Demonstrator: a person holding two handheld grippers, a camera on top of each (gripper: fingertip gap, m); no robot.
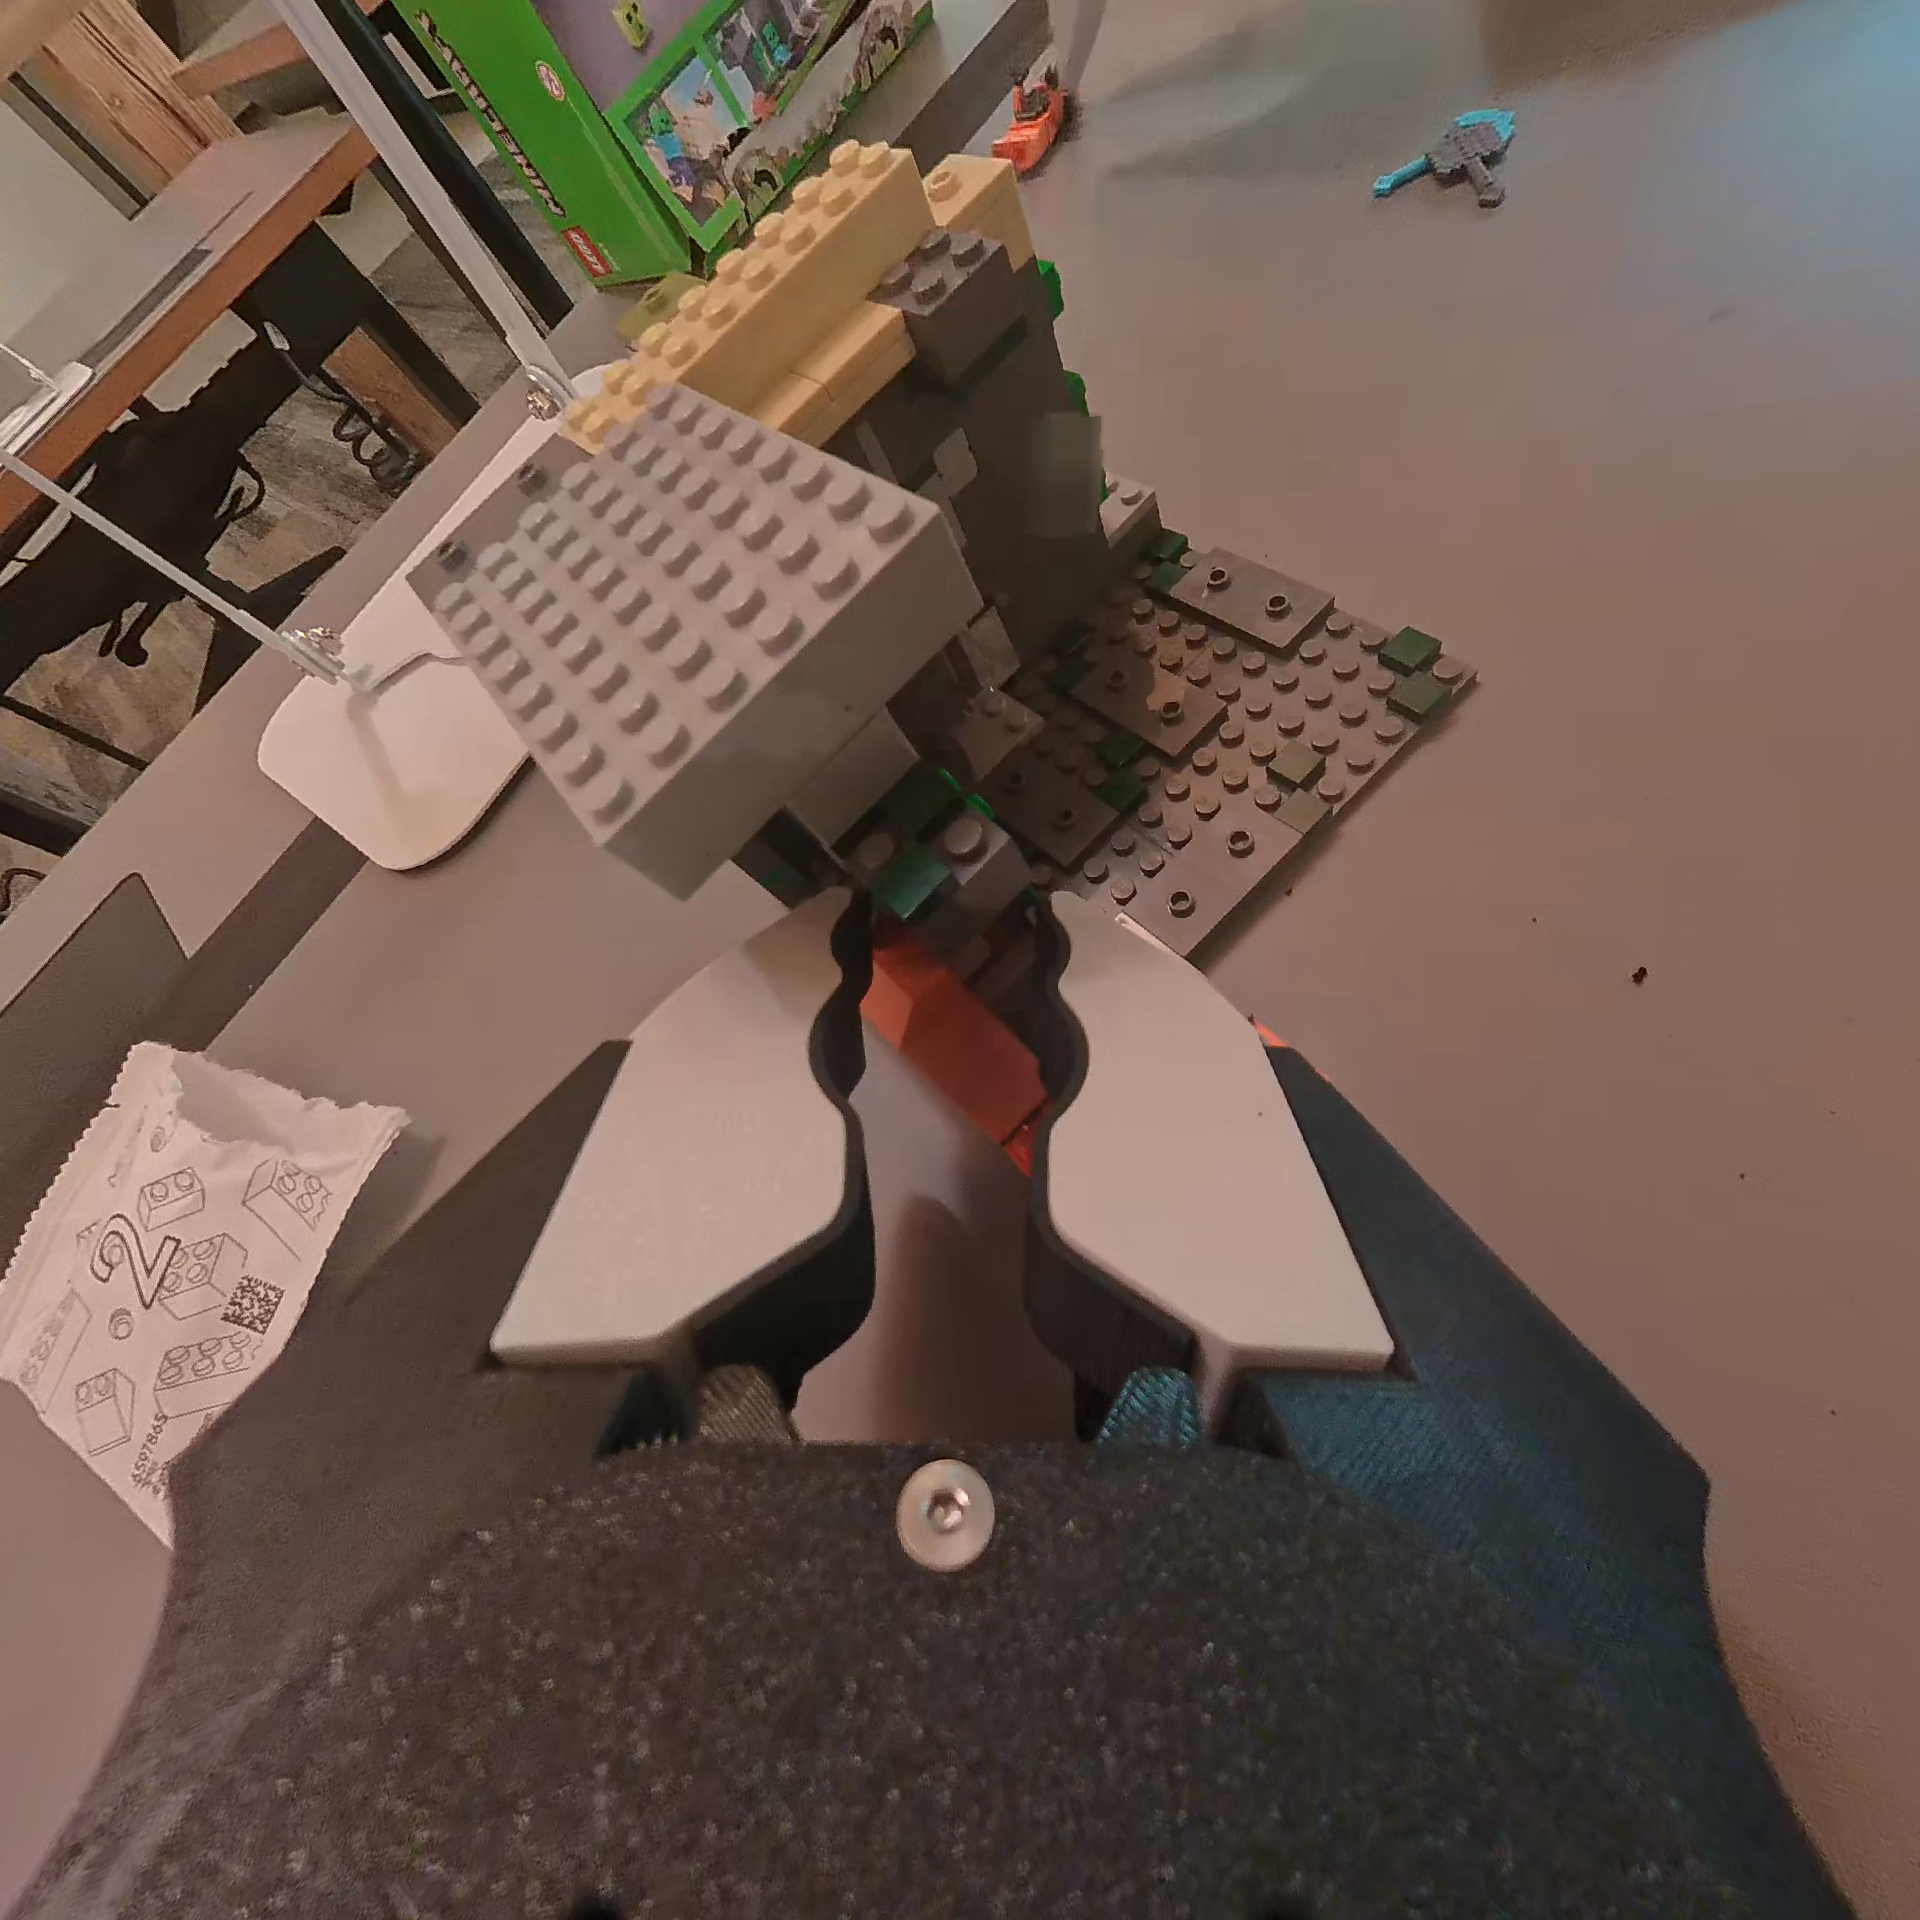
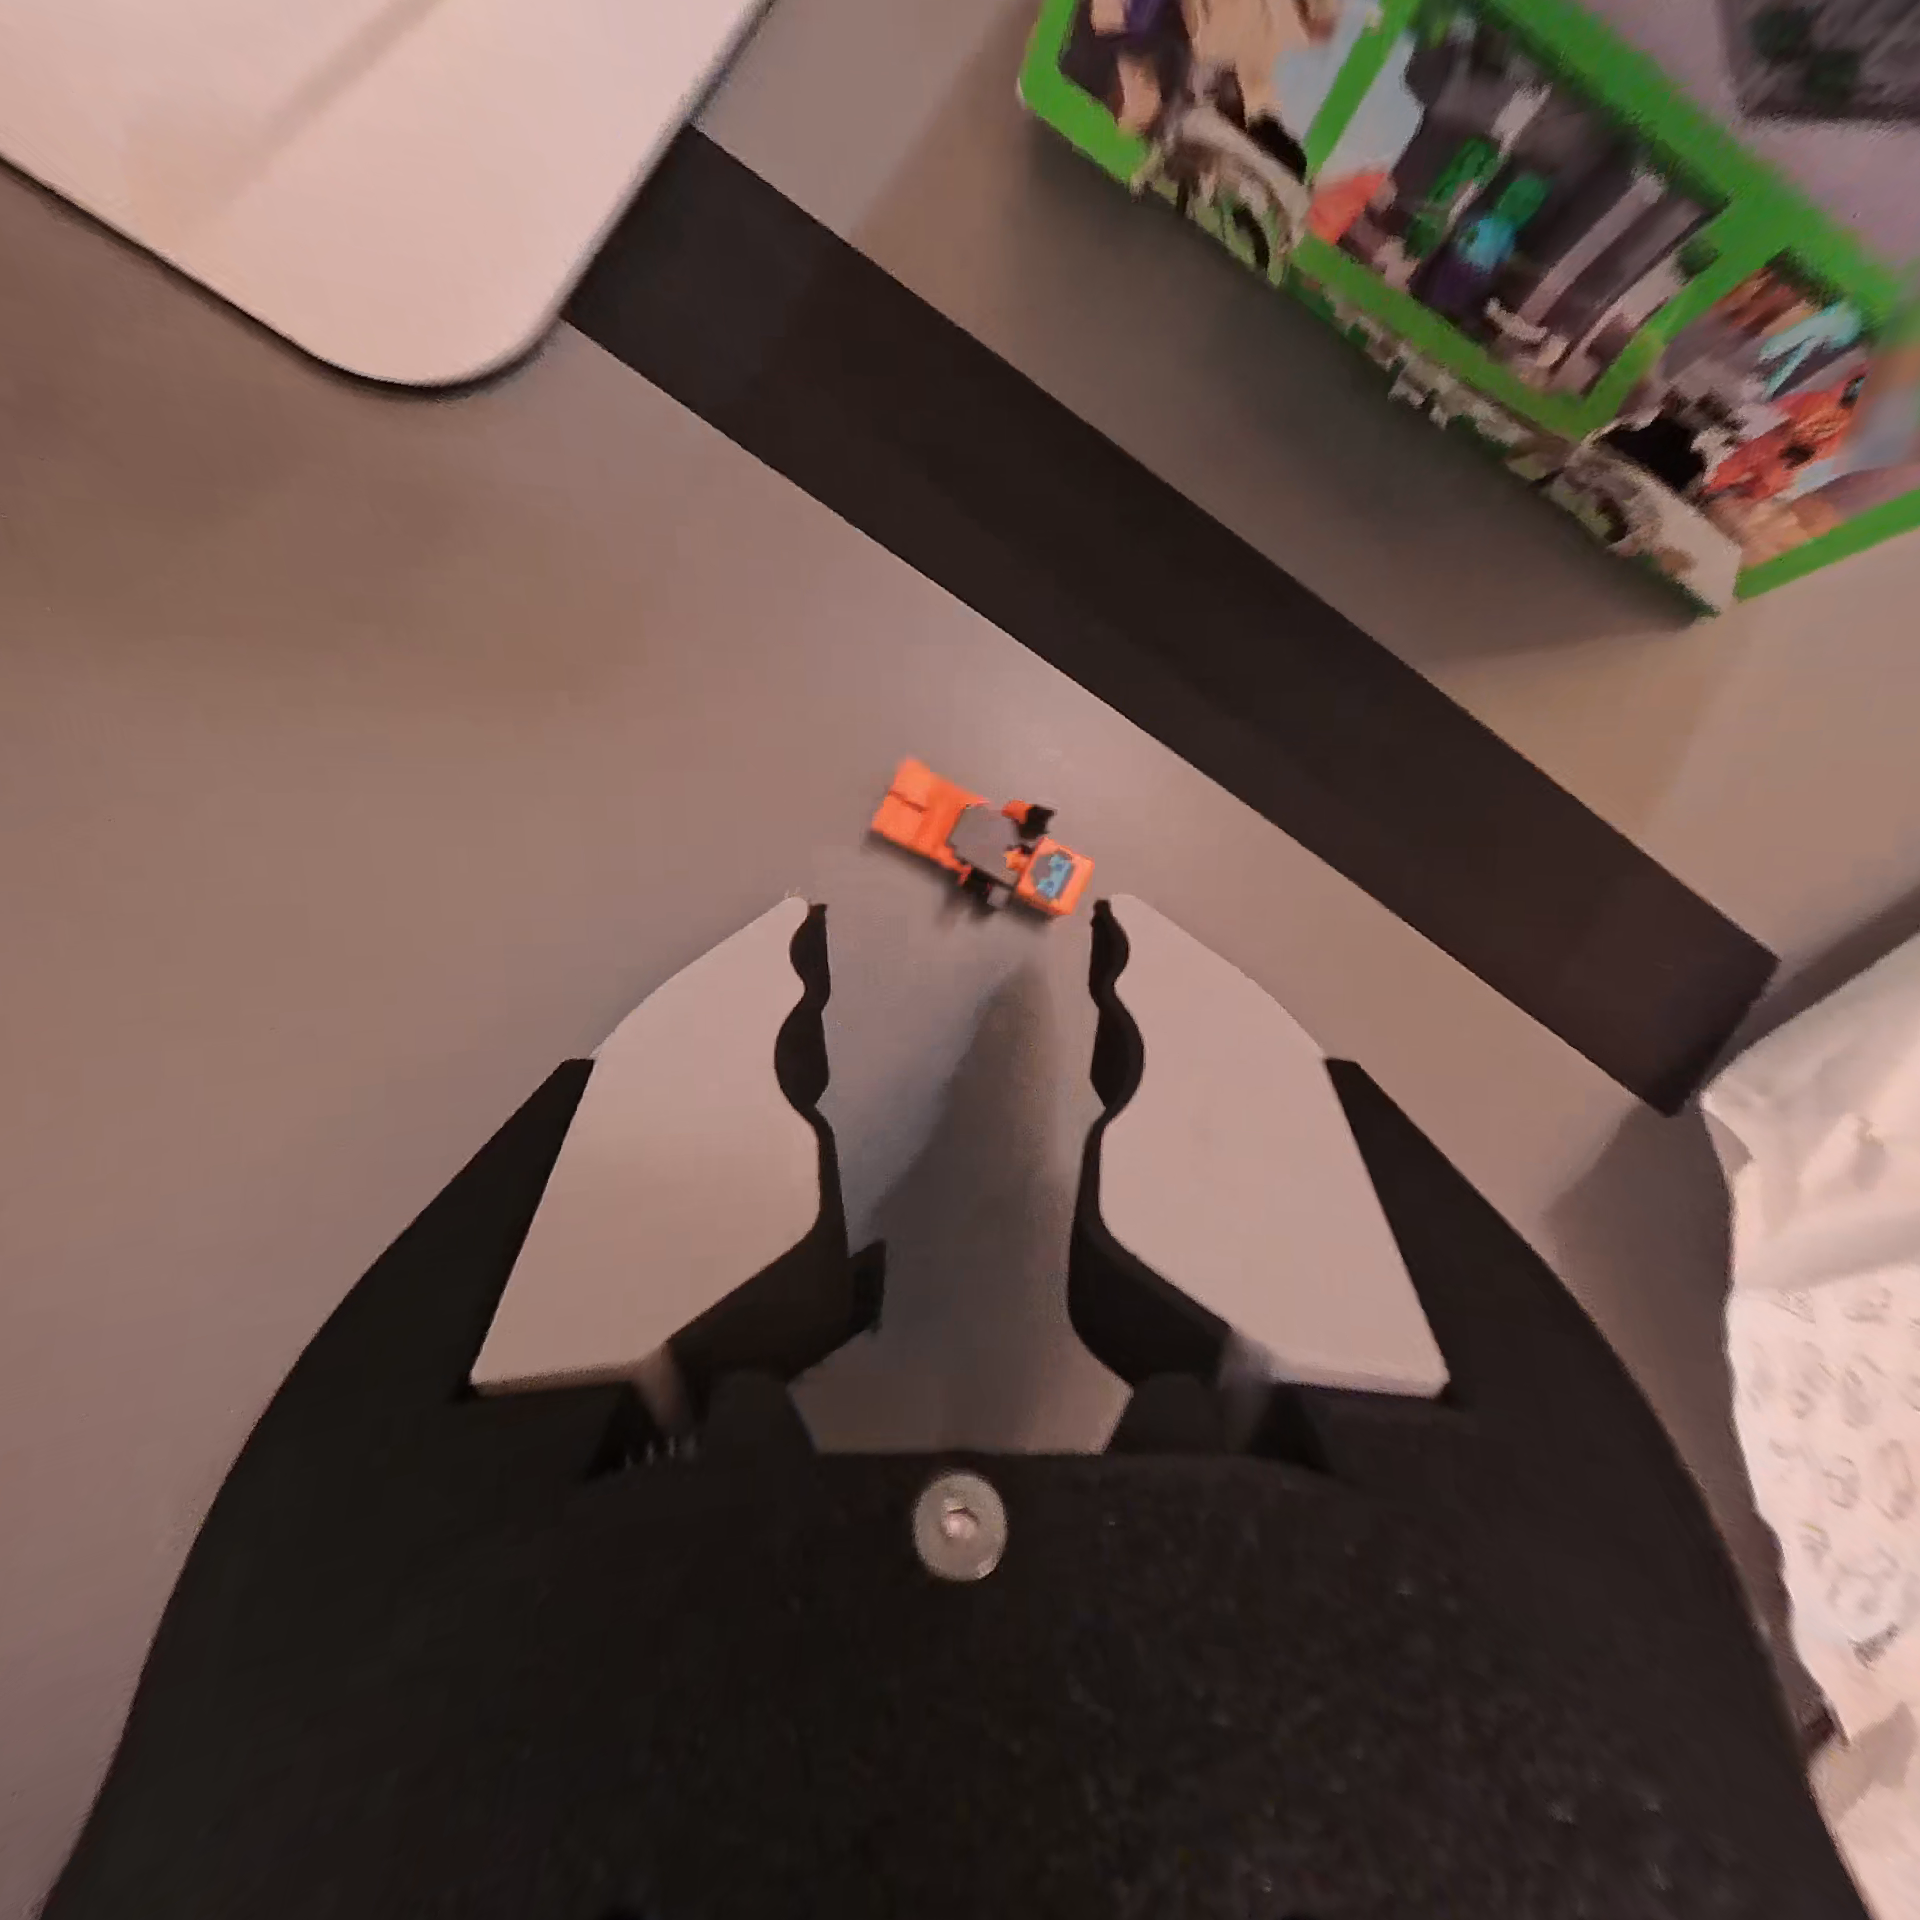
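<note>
Grey brick model (image 1: 935, 582): the left gripper (image 1: 948, 914) tilts down and squeezes its near corner, orange bricks (image 1: 951, 1023) between the pads. One orange figure (image 2: 982, 840) lies just past the right gripper's (image 2: 954, 914) wide-open, bare fingers. One green box (image 2: 1507, 270) sits farther off.
</note>
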